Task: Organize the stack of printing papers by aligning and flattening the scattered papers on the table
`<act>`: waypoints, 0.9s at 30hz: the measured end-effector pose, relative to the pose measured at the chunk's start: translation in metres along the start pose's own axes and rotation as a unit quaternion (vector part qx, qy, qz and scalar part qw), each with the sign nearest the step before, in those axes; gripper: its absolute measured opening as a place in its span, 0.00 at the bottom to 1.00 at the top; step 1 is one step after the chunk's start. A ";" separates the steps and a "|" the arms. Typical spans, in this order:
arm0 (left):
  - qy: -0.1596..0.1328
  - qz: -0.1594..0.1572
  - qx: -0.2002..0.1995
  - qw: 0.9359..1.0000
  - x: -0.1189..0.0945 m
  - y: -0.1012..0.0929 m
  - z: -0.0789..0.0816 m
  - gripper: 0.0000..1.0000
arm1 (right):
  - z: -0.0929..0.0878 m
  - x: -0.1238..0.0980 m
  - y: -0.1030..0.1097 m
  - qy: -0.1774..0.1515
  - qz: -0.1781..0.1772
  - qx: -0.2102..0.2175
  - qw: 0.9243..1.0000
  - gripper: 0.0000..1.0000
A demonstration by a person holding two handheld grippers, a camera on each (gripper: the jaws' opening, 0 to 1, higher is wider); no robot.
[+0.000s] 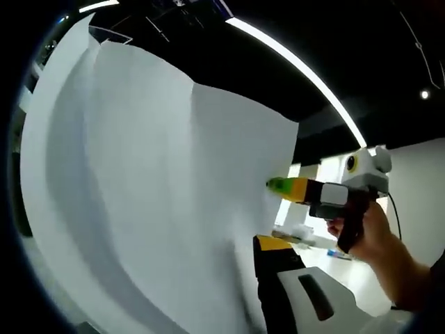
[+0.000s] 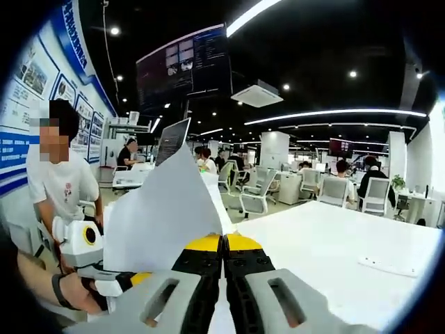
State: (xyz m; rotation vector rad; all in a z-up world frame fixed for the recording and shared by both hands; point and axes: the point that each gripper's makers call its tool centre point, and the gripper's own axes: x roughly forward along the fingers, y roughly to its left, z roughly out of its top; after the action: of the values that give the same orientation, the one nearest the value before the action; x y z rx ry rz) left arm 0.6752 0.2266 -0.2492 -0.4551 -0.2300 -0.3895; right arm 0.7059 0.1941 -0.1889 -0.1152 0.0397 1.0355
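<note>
Aloft, papers (image 1: 153,202) pinched by both grippers (right gripper (image 2: 223,242), left gripper (image 1: 259,240)), table (image 2: 327,243) below.

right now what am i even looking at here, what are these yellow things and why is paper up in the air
No robot here: a person holds a hand-held gripper in each hand, and each carries a fisheye camera looking along its own two jaws.

In the left gripper view, a stack of white papers is lifted off the table and stands upright. The right hand-held gripper comes in from the right, held by the person's hand, its yellow-green tip at the paper's edge.

In the right gripper view, the yellow and black jaws are shut on the papers. The left hand-held gripper appears lower left. Behind lies a white table.
</note>
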 end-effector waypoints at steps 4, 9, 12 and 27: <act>0.000 0.000 0.001 1.000 0.000 0.000 0.000 0.20 | -0.002 0.002 -0.001 0.001 0.001 0.008 1.000 0.00; 0.002 0.004 0.004 1.000 -0.001 0.000 0.001 0.17 | -0.005 0.006 -0.001 0.003 0.003 0.011 1.000 0.00; 0.003 0.006 0.011 1.000 -0.001 0.000 0.000 0.15 | -0.007 0.006 -0.002 0.005 0.003 0.010 1.000 0.00; 0.005 0.011 0.015 1.000 -0.001 0.003 0.000 0.10 | -0.010 0.007 -0.004 0.008 0.000 0.002 1.000 0.00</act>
State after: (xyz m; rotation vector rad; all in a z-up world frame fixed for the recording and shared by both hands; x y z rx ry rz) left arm 0.6757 0.2290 -0.2501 -0.4259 -0.2215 -0.3663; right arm 0.7133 0.1973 -0.1994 -0.1202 0.0557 1.0340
